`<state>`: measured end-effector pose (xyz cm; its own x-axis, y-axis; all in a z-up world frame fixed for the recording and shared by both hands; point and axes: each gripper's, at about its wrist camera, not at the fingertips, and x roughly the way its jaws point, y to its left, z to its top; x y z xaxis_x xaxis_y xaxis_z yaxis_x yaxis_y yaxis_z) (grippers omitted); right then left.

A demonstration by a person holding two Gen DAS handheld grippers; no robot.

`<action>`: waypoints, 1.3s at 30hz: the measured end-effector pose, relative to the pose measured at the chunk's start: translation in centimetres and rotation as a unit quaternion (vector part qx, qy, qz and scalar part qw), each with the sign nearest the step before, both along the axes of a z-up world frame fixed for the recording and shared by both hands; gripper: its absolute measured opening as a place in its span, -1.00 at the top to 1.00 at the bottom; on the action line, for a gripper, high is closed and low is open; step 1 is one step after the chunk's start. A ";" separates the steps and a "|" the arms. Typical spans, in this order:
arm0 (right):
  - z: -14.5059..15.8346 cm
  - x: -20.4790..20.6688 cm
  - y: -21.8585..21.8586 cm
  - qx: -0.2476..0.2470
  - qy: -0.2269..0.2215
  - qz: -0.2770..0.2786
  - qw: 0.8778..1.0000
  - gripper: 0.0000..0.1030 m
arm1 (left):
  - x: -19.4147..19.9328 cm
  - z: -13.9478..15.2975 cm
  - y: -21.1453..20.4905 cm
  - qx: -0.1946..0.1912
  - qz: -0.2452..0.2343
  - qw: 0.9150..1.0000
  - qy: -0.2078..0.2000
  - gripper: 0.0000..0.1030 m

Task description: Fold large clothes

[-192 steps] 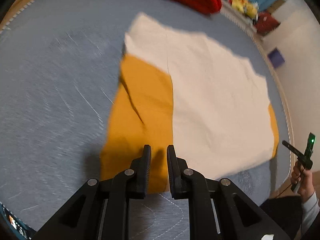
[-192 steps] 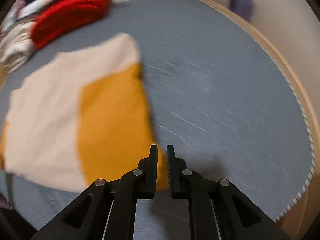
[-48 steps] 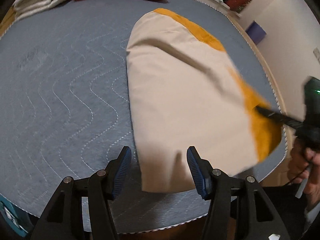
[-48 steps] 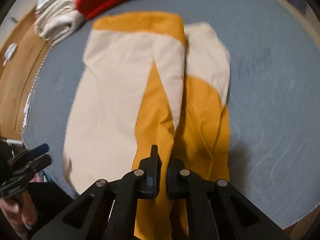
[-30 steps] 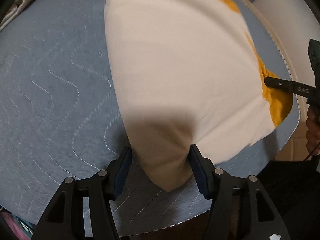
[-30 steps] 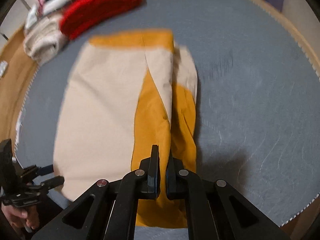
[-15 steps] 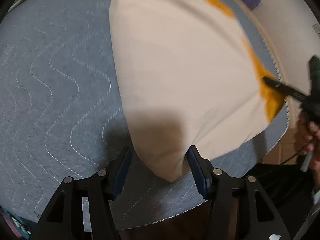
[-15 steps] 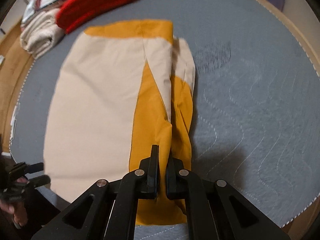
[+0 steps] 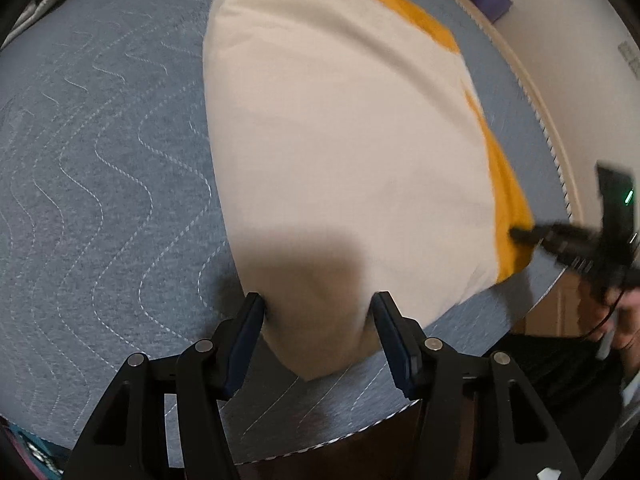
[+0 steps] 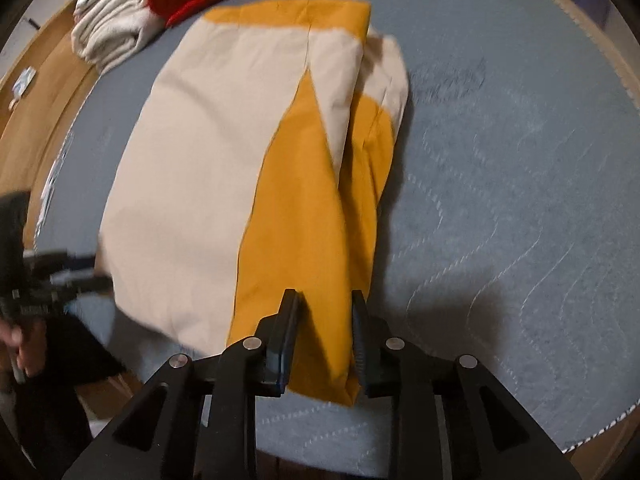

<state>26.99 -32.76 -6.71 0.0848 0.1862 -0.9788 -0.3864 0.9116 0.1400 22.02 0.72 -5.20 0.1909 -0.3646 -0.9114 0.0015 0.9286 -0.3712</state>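
With your right gripper (image 10: 322,332) opening off the yellow-and-cream garment (image 10: 256,160) and your left gripper (image 9: 318,334) closing but not yet gripping, the loose yellow edge risked springing open.

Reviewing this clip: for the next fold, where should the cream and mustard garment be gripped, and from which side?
Probably the garment at its near hem corners, from above at the bed's near edge: the cream corner lies between the closing left gripper jaws, the mustard corner between the opening right gripper jaws, and both overhang slightly.
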 end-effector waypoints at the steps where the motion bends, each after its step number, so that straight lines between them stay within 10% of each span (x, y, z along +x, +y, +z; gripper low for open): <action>1: -0.2 -0.3 0.0 -0.005 0.003 0.008 1.000 0.48 | 0.1 0.5 0.6 -0.005 0.007 1.000 -0.005 -0.01; 5: -0.6 -1.3 0.2 -0.021 -0.008 0.045 0.999 0.93 | 0.9 -0.3 1.4 0.006 0.021 1.000 0.004 -0.01; 10: -1.4 -0.5 -1.1 -0.062 0.001 0.010 0.998 0.97 | 1.4 -2.4 1.4 0.028 0.019 0.999 0.039 -0.09; 18: 0.3 1.2 -3.1 -0.083 -0.050 -0.040 0.994 0.99 | 4.7 3.8 3.6 0.030 -0.019 0.999 -0.024 0.02; 23: 6.1 2.6 -4.3 0.025 -0.165 -0.104 0.980 0.88 | 8.1 4.0 3.3 0.050 -0.072 0.994 -0.064 0.04; 28: 6.2 3.8 -1.9 0.074 -0.171 -0.113 0.976 0.62 | 8.6 -2.5 1.3 0.120 -0.105 0.987 -0.001 0.03; 39: 1.5 11.7 2.4 0.102 -0.147 -0.151 0.972 0.15 | 10.4 -1.0 0.4 0.145 -0.097 0.983 -0.061 0.04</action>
